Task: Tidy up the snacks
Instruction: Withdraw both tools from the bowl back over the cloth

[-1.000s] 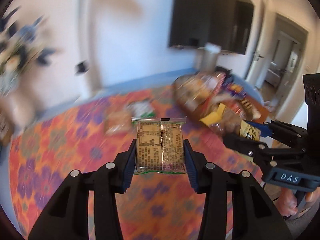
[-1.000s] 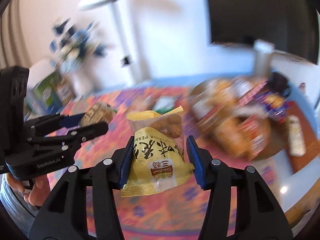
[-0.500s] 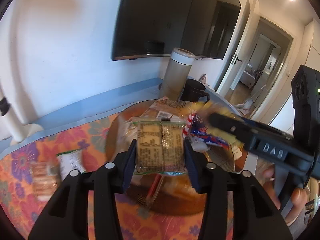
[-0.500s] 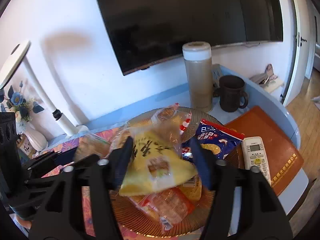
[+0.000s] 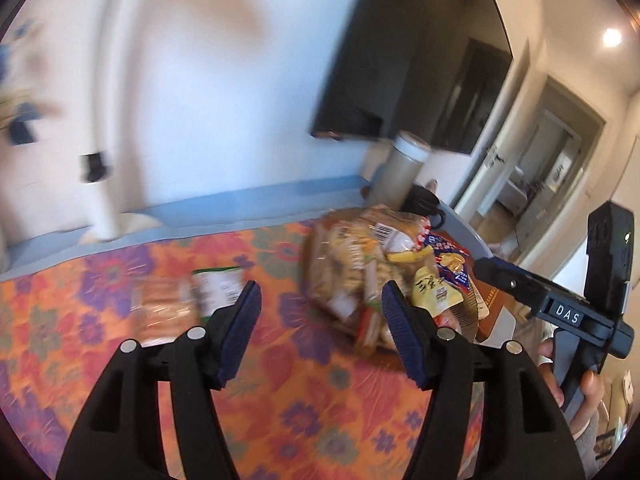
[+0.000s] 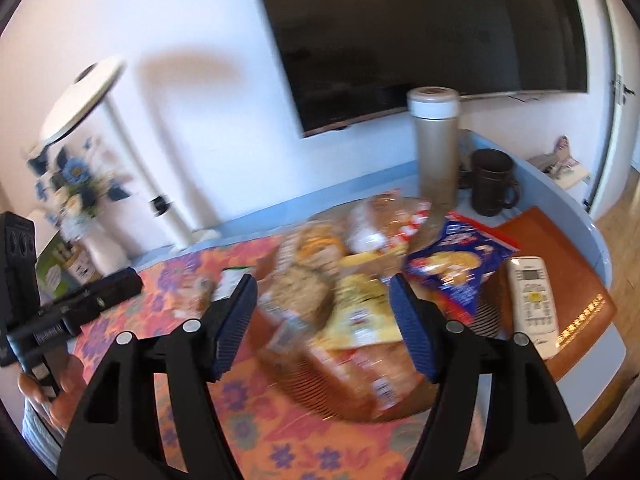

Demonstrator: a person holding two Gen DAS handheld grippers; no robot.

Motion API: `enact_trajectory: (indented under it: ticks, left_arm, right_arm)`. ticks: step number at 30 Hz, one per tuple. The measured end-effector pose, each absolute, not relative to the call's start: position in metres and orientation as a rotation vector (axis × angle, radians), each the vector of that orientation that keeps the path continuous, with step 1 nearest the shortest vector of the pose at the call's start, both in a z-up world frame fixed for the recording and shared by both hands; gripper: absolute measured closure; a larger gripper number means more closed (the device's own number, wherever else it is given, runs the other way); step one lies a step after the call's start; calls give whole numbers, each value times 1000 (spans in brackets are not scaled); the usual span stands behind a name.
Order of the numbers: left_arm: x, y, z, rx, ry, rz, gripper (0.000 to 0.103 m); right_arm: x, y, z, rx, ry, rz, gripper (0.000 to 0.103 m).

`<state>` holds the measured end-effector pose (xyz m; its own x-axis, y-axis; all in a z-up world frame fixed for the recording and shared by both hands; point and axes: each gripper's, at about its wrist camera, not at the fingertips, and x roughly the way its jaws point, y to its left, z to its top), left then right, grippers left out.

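The left gripper (image 5: pixel 320 334) was opening with nothing between its jaws, and the right gripper (image 6: pixel 322 324) stood spread and empty too. Both hung above the floral-clothed counter (image 5: pixel 328 408), where the snack packets (image 6: pixel 352 292) lay heaped on a brown wicker tray (image 6: pixel 304 384).

We see a white wall (image 6: pixel 208 92) with a dark TV (image 6: pixel 432 32) mounted on it. Below it runs the bench (image 6: pixel 576 216), pale blue at its rim, under a flowered orange cloth (image 5: pixel 304 392). A white lamp (image 6: pixel 84 96) stands at the wall beside blue flowers (image 6: pixel 76 184). To the right a doorway (image 5: pixel 536 176) opens on a wood floor (image 6: pixel 620 216). A ceiling light (image 5: pixel 611 37) glows.
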<state>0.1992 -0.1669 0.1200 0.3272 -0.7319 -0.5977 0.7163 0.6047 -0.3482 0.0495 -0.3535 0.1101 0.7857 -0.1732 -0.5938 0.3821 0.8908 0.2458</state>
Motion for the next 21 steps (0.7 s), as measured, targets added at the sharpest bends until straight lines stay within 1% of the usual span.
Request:
enact_trajectory:
  ticks: [2, 5, 10, 13, 16, 21]
  left_arm:
    - [198, -132, 126, -61, 781, -907, 36]
    - [197, -86, 132, -102, 781, -854, 35]
    - [187, -31, 128, -98, 782, -757, 34]
    - [181, -5, 104, -85, 817, -695, 34]
    - [183, 15, 61, -110, 904, -644, 34]
    - [190, 28, 10, -98, 965, -555, 34]
  right_arm:
    - [51, -334, 113, 345, 601, -275, 33]
    - [57, -301, 113, 303, 614, -224, 31]
    - [73, -250, 91, 269, 670, -144, 29]
    - [88, -224, 62, 262, 735, -109, 29]
    - [103, -203, 32, 225, 785, -110, 29]
    - [124, -186, -13, 178, 840, -130, 29]
